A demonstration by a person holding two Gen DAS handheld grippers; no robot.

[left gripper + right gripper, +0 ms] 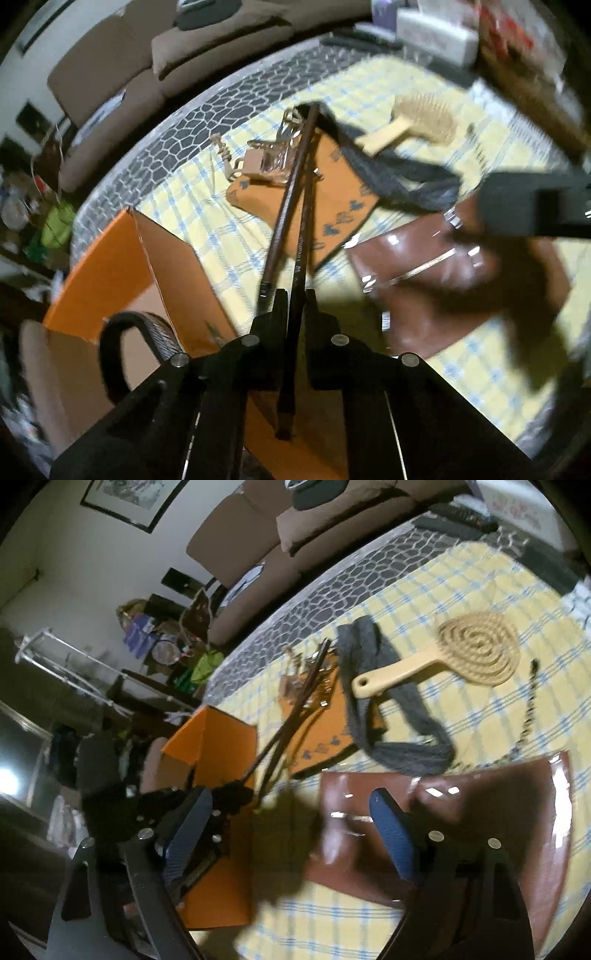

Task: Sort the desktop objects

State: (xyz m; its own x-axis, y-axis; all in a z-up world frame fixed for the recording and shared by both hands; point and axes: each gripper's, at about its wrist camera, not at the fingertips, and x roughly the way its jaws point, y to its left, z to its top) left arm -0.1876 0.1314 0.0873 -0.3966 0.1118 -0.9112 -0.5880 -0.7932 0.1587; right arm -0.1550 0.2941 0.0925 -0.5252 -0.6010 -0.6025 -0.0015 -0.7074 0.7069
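Right tongs (291,823) gape above the brown tray (498,812) — left tongs (236,794) clamp 2 chopsticks (295,705).

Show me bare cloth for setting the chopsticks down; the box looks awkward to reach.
Free checked cloth lies between the orange box and the orange mat, and right of the hairbrush. The mat itself is crowded by a glass item and grey cloth; the brown pouch fills the near side.

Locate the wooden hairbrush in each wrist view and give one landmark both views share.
Left wrist view: the wooden hairbrush lies upper right of centre on the checked cloth, its handle pointing lower left over the grey fabric strip.
Right wrist view: the hairbrush lies upper right, bristle face up, its handle again across the grey strip.
Shared landmark: the orange box, left of centre in both.
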